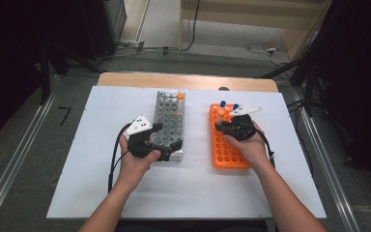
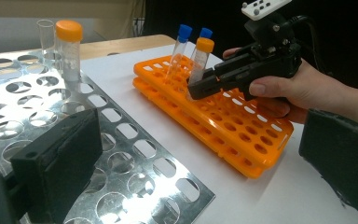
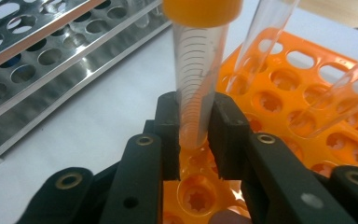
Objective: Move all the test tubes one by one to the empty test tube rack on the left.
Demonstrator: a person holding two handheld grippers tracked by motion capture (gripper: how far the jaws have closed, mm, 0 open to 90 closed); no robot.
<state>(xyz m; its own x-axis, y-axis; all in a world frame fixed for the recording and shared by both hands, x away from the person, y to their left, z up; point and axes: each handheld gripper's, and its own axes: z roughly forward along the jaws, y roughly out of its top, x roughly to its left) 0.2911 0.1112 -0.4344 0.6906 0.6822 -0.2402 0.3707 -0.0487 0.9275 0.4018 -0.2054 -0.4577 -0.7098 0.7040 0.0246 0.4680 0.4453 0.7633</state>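
Right gripper (image 3: 193, 135), black moulded plastic with brass-ringed screw holes along its arms, closed on a clear plastic tube with an orange screw cap (image 3: 199, 70). Its flat matte pads press the tube's lower wall from both sides, the rounded tip hanging just below them. Printed graduation lines ring the tube; no figures can be read. Directly beneath the jaws lies the orange plastic tube rack (image 3: 307, 79), a glossy two-tier tray of round wells with toothed inner rims. Whether the tube's tip rests inside a well cannot be told. Just beyond the gripped tube, at the rack's far end, stand two clear tubes with blue caps (image 2: 184, 33), both leaning.

In the left gripper view the right gripper (image 2: 200, 86) appears with the person's right hand (image 2: 284, 91) wrapped around its body, and a white plate with dark dots on top. The orange-capped tube (image 2: 200, 58) stands tilted between its pads.

Left gripper (image 1: 166, 140), of the same black plastic, held by the left hand (image 1: 135, 164). Its wide rectangular jaws stand apart, one on either side of the near end of the perforated metal tube rack (image 1: 171, 118), pads not seen pressing it. This rack is polished sheet steel, mirror-bright, punched with even rows of round holes (image 2: 121, 158). At its far end, well beyond the left gripper, stands a second clear tube with an orange cap (image 2: 69, 51), upright, with an uncapped clear tube (image 2: 45, 35) just beside it.

Both racks rest on a matte white tabletop (image 1: 101, 193). No brand or lettering is legible.
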